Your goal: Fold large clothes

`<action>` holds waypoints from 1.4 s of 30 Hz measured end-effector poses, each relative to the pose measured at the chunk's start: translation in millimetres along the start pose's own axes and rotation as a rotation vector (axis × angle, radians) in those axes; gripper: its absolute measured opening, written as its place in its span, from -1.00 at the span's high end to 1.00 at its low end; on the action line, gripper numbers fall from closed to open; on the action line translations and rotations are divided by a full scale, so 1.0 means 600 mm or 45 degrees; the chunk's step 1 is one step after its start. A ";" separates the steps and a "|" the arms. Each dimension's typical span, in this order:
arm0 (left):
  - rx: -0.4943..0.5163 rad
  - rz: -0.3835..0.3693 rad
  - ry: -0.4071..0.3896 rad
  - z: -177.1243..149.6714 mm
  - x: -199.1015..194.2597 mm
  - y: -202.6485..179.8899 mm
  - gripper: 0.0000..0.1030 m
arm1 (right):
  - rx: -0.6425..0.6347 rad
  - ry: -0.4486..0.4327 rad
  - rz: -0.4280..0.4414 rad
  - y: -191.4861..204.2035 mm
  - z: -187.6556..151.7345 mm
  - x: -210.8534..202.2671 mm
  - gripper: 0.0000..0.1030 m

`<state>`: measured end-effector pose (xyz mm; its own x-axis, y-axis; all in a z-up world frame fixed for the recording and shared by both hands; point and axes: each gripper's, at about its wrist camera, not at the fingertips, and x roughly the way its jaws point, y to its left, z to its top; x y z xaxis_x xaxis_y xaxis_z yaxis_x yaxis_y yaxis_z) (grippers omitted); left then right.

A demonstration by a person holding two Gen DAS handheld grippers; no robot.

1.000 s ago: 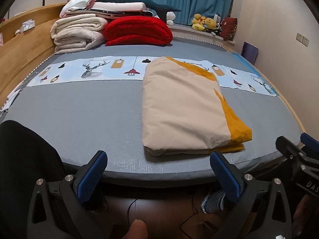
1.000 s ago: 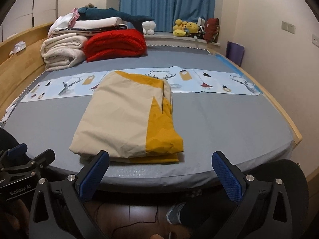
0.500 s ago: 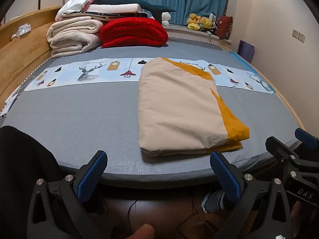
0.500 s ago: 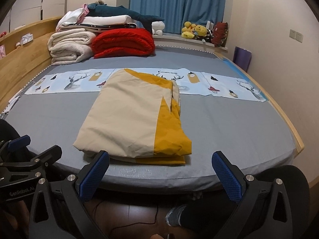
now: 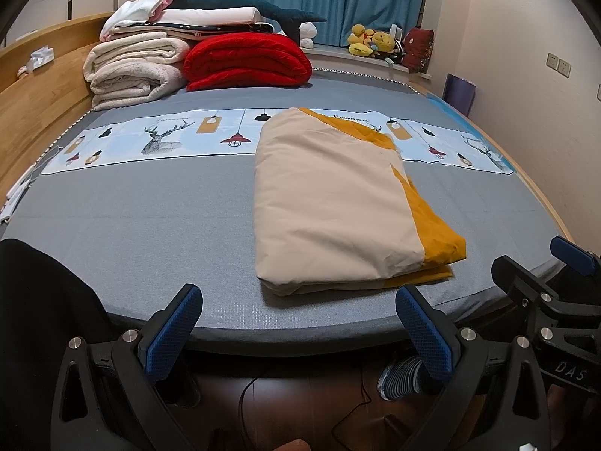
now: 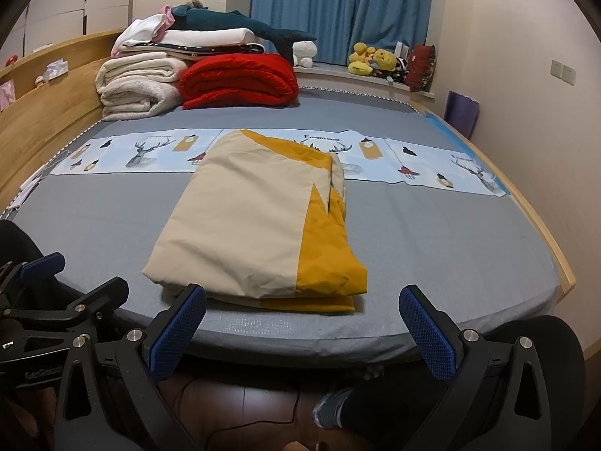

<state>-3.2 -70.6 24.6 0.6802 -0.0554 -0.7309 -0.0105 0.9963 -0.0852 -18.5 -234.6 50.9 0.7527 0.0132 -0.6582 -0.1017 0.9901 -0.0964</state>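
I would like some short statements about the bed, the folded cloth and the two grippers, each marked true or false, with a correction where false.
1. The beige and yellow folded cloth lies flat on the grey bed. True.
2. The left gripper is shut on the cloth. False: its fingers stand wide apart, short of the near bed edge, holding nothing.
3. The red blanket lies at the far end of the bed, beside a stack of white blankets. True.
4. The right gripper holds a corner of the cloth. False: it is open and empty.
5. The cloth's far end overlaps the printed deer strip. True.
6. The curtains are red. False: they are blue.
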 end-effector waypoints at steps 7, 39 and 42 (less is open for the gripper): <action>0.000 0.000 -0.001 0.000 0.000 0.000 -0.98 | 0.000 0.000 -0.001 0.000 0.000 0.000 -0.98; -0.003 0.001 0.007 -0.005 0.005 -0.005 -0.98 | 0.003 0.000 -0.002 0.003 0.000 0.000 -0.98; -0.006 0.000 0.011 -0.007 0.008 -0.007 -0.98 | 0.005 0.002 -0.003 0.004 0.000 -0.001 -0.98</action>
